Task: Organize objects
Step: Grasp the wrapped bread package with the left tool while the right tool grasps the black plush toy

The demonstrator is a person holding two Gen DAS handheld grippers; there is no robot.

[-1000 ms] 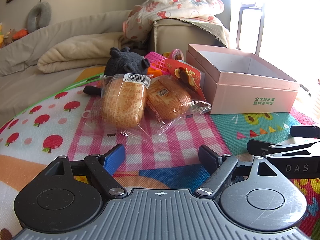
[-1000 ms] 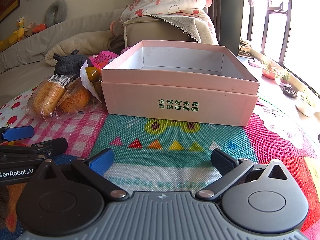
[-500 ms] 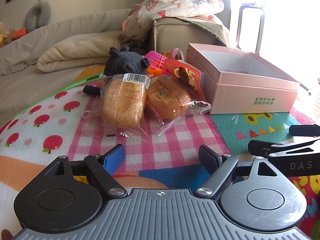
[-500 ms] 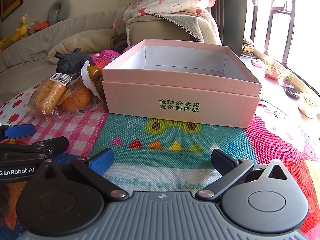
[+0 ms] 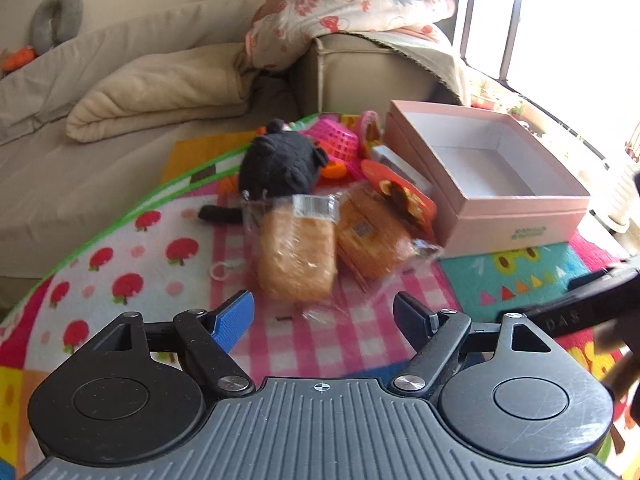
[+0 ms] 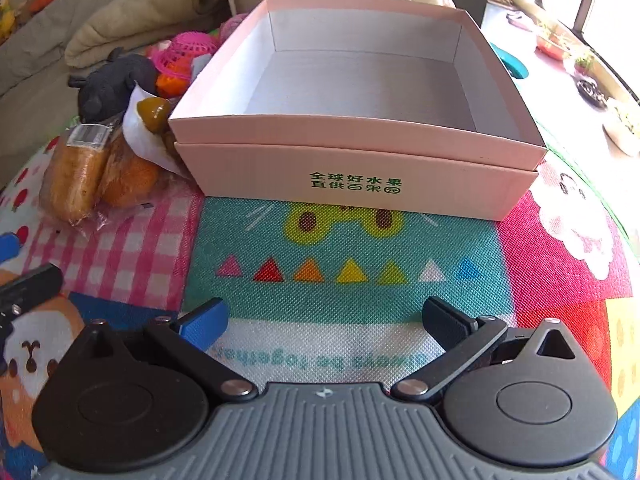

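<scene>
An empty pink cardboard box [image 6: 360, 140] stands on the colourful play mat; it also shows in the left wrist view [image 5: 500, 204]. Left of it lie two wrapped bread packs [image 5: 296, 256] [image 5: 372, 236], a red snack packet [image 5: 404, 196], a black plush toy [image 5: 280, 164] and a pink toy basket [image 5: 336, 140]. My left gripper [image 5: 324, 316] is open and empty, raised just short of the bread packs. My right gripper [image 6: 324, 322] is open and empty, raised in front of the box. The bread packs [image 6: 76, 176] also show in the right wrist view.
A beige sofa with a folded blanket [image 5: 160, 96] and a floral quilt [image 5: 352, 4] lies behind the mat. The right gripper's body [image 5: 580, 304] shows at the right edge of the left wrist view. Small plant pots [image 6: 620, 128] stand by the window.
Both grippers have risen and tilted down, so I look onto the objects from higher up. The left one moved closer to the bread packs, the right one closer to the box. Jaws stay open.
</scene>
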